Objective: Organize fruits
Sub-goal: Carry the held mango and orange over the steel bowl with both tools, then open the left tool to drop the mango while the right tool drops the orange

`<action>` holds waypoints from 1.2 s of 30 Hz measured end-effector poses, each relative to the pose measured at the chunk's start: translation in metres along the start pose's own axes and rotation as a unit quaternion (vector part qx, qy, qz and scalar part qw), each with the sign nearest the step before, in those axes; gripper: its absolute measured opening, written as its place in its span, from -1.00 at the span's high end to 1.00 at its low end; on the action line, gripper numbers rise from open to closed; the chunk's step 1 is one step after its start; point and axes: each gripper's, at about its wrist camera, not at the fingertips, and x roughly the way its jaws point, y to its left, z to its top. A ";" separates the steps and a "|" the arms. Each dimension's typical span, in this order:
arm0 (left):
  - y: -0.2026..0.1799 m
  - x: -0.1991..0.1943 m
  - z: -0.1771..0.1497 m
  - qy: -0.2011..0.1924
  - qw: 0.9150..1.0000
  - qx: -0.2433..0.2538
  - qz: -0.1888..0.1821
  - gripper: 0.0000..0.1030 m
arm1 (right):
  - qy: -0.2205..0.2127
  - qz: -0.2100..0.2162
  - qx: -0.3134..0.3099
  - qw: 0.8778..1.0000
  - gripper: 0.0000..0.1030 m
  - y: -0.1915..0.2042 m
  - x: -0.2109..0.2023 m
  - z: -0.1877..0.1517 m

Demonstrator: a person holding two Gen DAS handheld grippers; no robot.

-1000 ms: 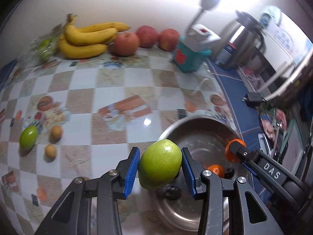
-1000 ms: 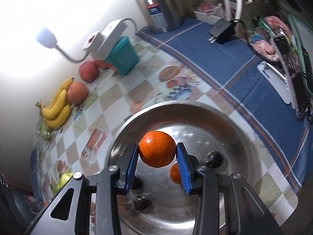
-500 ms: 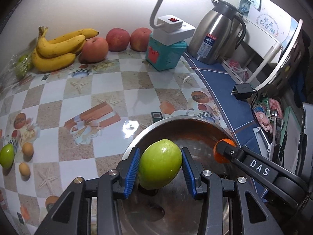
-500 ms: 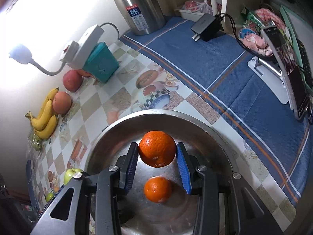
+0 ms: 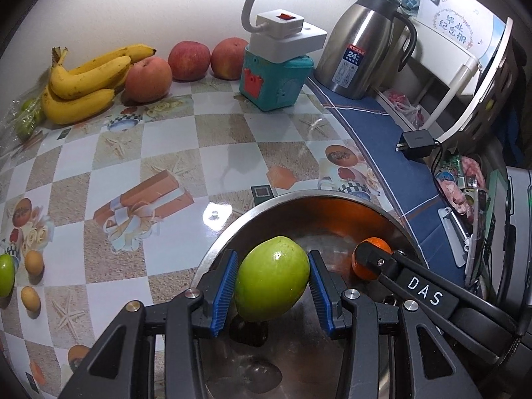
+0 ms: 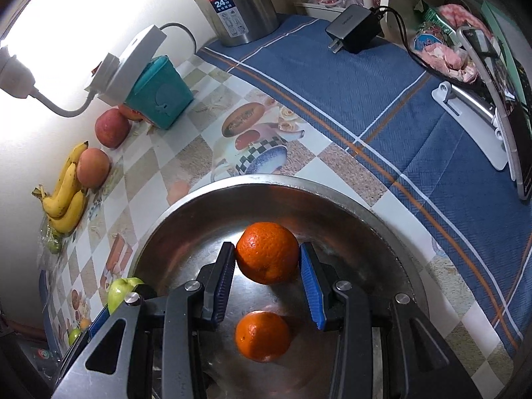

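Observation:
My left gripper (image 5: 272, 282) is shut on a green apple (image 5: 272, 278) and holds it over the near-left part of the steel bowl (image 5: 299, 199). My right gripper (image 6: 267, 277) holds an orange (image 6: 267, 256) between its blue pads above the bowl (image 6: 332, 199); the right pad stands slightly off the fruit. Below it in the bowl's polished bottom shows a second orange (image 6: 262, 335), apparently the held one's reflection. The right gripper and its orange (image 5: 372, 259) also show in the left wrist view. The green apple (image 6: 121, 291) shows at the bowl's left rim.
Bananas (image 5: 83, 83) and three red apples (image 5: 189, 60) lie along the back wall. A teal box (image 5: 276, 81) with a lamp socket and a steel thermos (image 5: 362, 50) stand behind the bowl. A green fruit (image 5: 6, 274) and two small yellow fruits (image 5: 33, 262) lie at left. A charger (image 6: 357, 28) lies on the blue cloth.
Both grippers moved further over the bowl and lower, each still carrying its fruit. The right pad now stands slightly off the orange.

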 end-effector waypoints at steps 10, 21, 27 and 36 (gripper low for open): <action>0.002 0.010 -0.003 0.015 1.000 0.003 0.011 0.11 | 0.001 -0.003 0.001 1.000 0.19 0.002 0.002 0.000; 0.002 0.011 -0.003 0.017 1.000 0.005 0.012 0.09 | 0.002 0.000 0.006 1.000 0.19 0.000 0.003 0.001; -0.001 0.006 -0.001 0.010 1.000 0.010 0.012 0.09 | -0.001 0.000 0.003 1.000 0.18 0.001 0.002 0.002; -0.004 -0.006 0.004 -0.001 1.000 0.013 0.014 0.09 | -0.025 -0.003 -0.005 1.000 0.00 0.004 -0.016 0.006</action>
